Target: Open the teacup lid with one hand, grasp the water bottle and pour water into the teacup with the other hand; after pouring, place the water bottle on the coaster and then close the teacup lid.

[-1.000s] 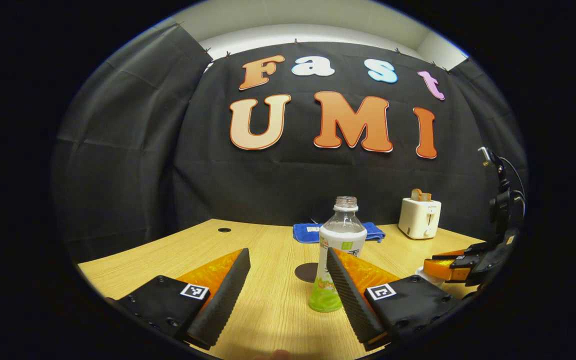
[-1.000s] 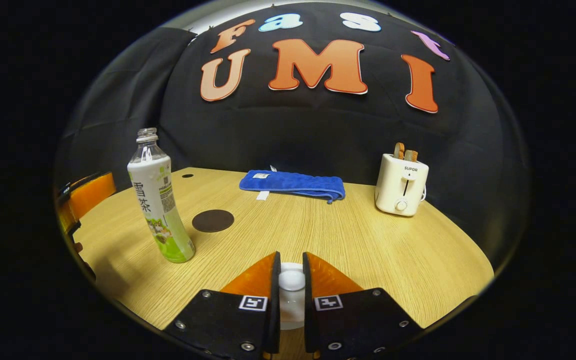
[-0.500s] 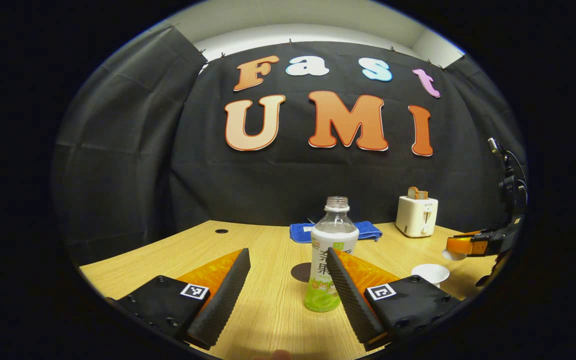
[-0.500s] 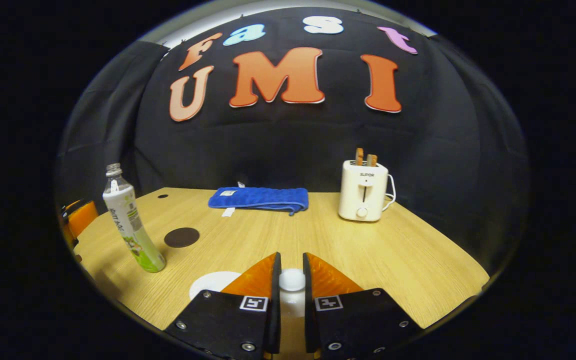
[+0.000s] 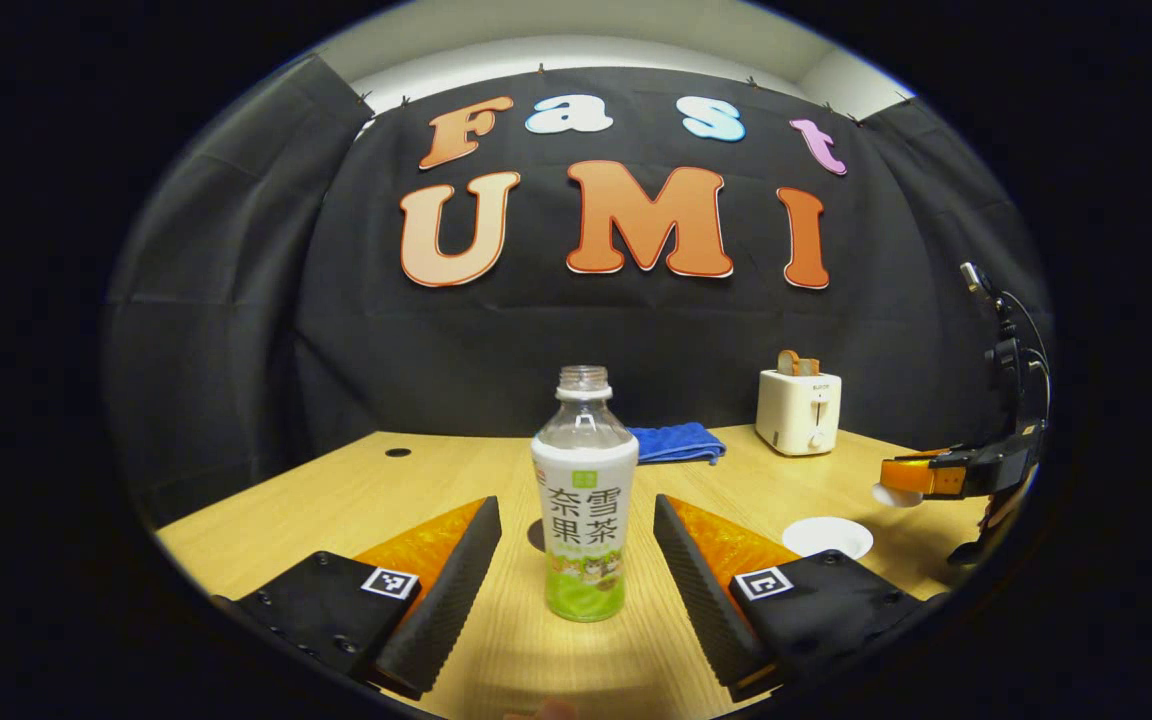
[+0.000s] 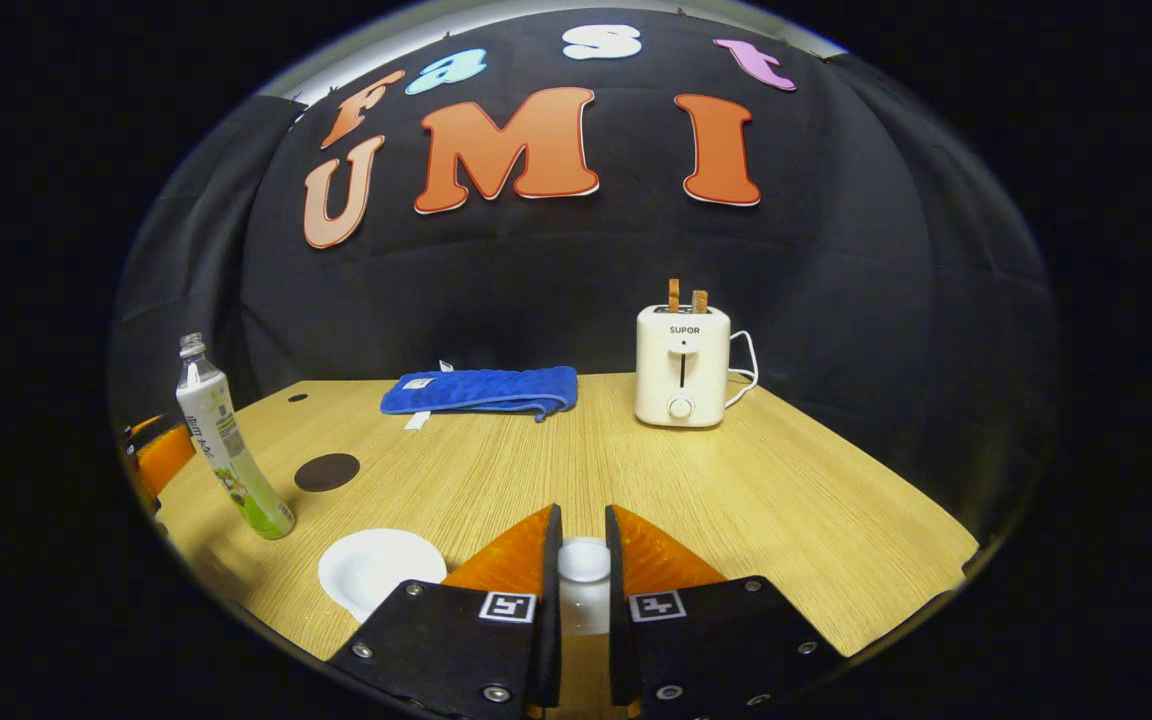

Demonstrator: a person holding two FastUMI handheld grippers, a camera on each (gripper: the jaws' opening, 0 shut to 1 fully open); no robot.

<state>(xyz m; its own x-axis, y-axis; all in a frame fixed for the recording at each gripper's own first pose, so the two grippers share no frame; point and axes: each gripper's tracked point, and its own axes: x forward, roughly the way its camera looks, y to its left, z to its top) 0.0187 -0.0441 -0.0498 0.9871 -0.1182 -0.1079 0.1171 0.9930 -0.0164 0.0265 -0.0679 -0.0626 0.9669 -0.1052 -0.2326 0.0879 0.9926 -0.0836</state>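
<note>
Water bottle (image 5: 584, 500), just one and uncapped, stands upright at centre frame of my left gripper view, between the wide-open fingers of my left gripper (image 5: 576, 570), neither touching it. Lower centre of the right gripper view, my right gripper (image 6: 583, 575) is clamped on the one teacup lid (image 6: 584, 560). I count one open teacup (image 6: 376, 565) at lower left, one dark coaster (image 6: 327, 471), one blue towel (image 6: 481, 390) and one toaster (image 6: 681, 365).

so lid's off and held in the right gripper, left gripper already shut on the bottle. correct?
Not quite. The left gripper is open: in the left gripper view its fingers stand apart on either side of the water bottle, touching neither side. The rest holds: the right gripper is shut on the lid, and the teacup sits uncovered.
</note>
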